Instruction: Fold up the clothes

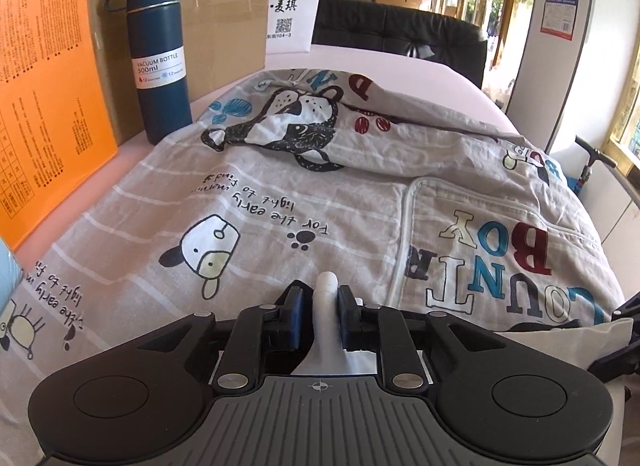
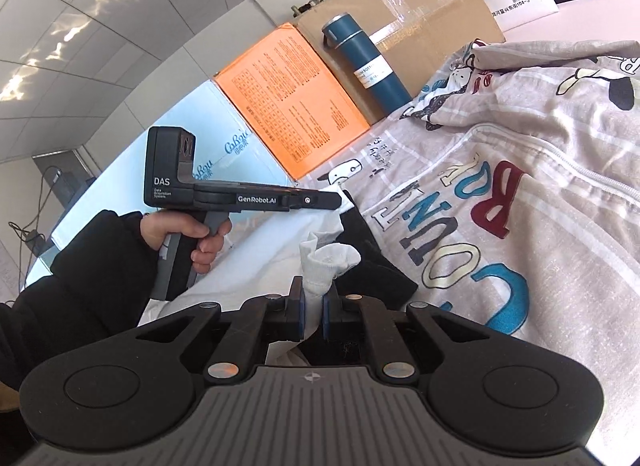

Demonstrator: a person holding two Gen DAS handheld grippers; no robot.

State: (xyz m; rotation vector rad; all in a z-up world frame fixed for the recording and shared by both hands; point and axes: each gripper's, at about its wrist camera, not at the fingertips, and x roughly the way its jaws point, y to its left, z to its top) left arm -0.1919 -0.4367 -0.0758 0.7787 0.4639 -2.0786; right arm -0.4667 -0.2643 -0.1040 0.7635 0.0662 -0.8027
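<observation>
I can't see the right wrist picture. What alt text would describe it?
The right gripper pinches a bunch of white cloth between its fingers, above a grey cartoon-print quilt. To the left, a hand holds the left gripper on the same white cloth; a blue bottle and boxes stand behind.

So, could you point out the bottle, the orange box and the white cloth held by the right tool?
Bottle (image 1: pixel 160 77), left wrist view, on its white label.
Orange box (image 2: pixel 292 105), right wrist view, on its printed face.
White cloth (image 2: pixel 326 266), right wrist view, on the bunched part above the right tool.
</observation>
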